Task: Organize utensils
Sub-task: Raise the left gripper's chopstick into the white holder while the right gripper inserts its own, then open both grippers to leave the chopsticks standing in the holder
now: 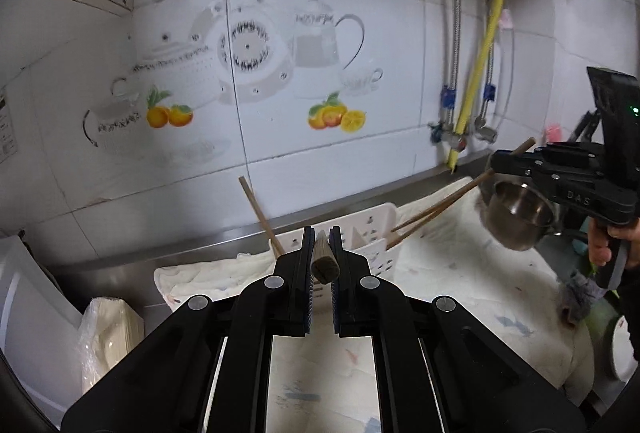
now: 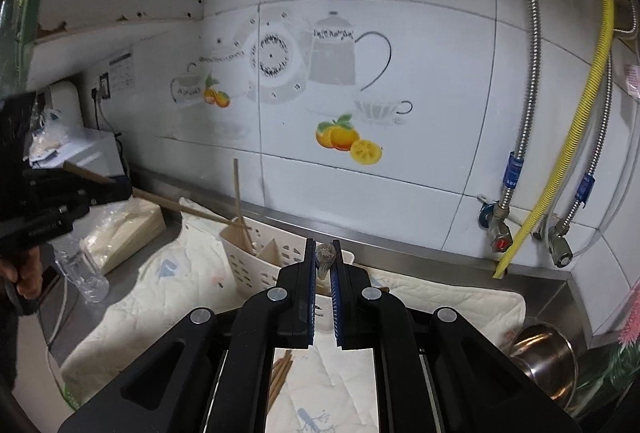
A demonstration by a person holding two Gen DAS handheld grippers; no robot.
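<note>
A white perforated utensil basket [image 1: 374,233] [image 2: 256,257] stands on a white cloth against the tiled wall. One wooden chopstick [image 1: 260,215] [image 2: 237,201] leans in it. My left gripper [image 1: 322,233] is shut on a wooden chopstick [image 1: 324,261], seen end-on, pointing at the basket. My right gripper [image 2: 323,247] is shut on a wooden chopstick [image 2: 325,257] above the basket's right end. In the left wrist view the right gripper [image 1: 508,161] holds chopsticks [image 1: 440,205] slanting down into the basket. In the right wrist view the left gripper [image 2: 112,189] holds its chopstick [image 2: 180,207] reaching the basket.
A steel bowl [image 1: 516,213] [image 2: 544,361] sits right of the cloth. Several loose chopsticks [image 2: 280,373] lie on the cloth [image 2: 160,273]. A plastic-wrapped packet [image 1: 108,333] [image 2: 124,233] and a clear cup [image 2: 82,273] are on the left. Hoses and valves [image 2: 500,229] hang at right.
</note>
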